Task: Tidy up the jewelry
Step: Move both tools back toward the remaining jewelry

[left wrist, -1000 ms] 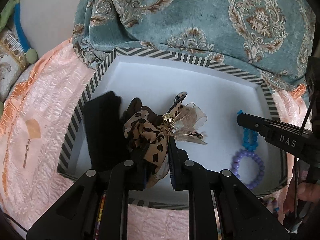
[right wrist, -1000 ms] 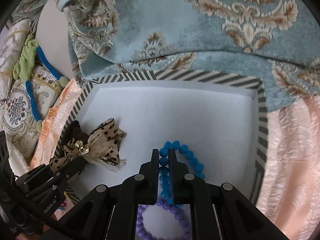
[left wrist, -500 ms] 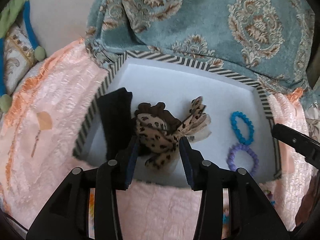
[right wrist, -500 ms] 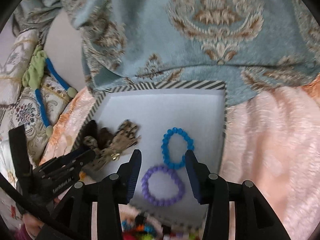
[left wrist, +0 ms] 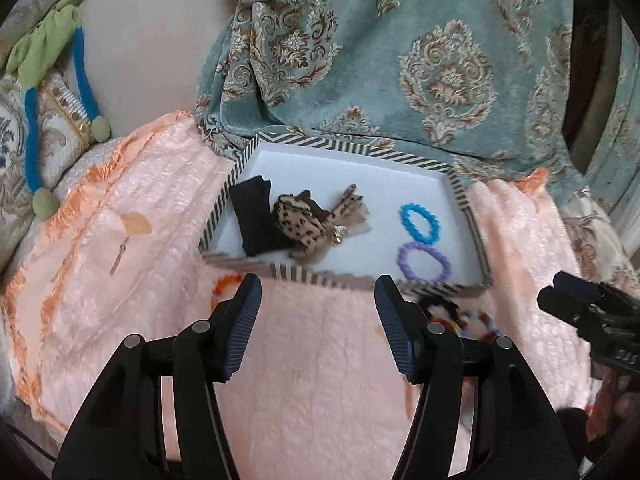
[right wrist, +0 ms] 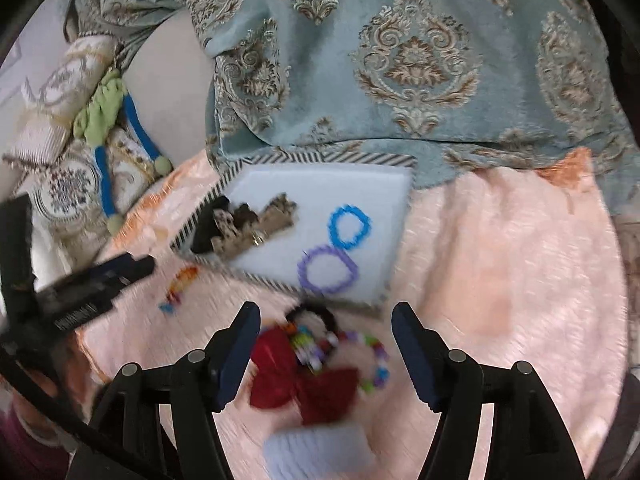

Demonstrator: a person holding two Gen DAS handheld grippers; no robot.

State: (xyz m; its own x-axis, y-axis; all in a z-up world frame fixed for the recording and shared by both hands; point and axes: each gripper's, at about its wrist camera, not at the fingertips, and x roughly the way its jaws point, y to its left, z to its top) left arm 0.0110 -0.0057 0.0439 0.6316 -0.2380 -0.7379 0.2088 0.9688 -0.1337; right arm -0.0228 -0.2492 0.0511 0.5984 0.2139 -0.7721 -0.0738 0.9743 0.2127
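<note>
A striped-rim tray (left wrist: 352,151) with a white floor lies on the pink blanket. In it are a black cloth piece (left wrist: 256,216), a leopard-print bow (left wrist: 316,222), a blue bead bracelet (left wrist: 419,218) and a purple bead bracelet (left wrist: 424,262). The tray also shows in the right wrist view (right wrist: 320,158). My left gripper (left wrist: 318,304) is open and empty, above the blanket in front of the tray. My right gripper (right wrist: 326,332) is open and empty over a red bow (right wrist: 304,376) and a multicoloured bead bracelet (right wrist: 376,360) on the blanket.
A teal patterned throw (left wrist: 400,52) drapes behind the tray. An orange bead piece (left wrist: 226,282) lies on the blanket by the tray's front left corner. A pale folded cloth (right wrist: 316,452) lies at the bottom of the right wrist view. A green and blue cord (left wrist: 52,60) hangs at the far left.
Both grippers let go, the left of the leopard bow, the right of the blue bracelet. Both opened wide and pulled back out of the tray towards me.
</note>
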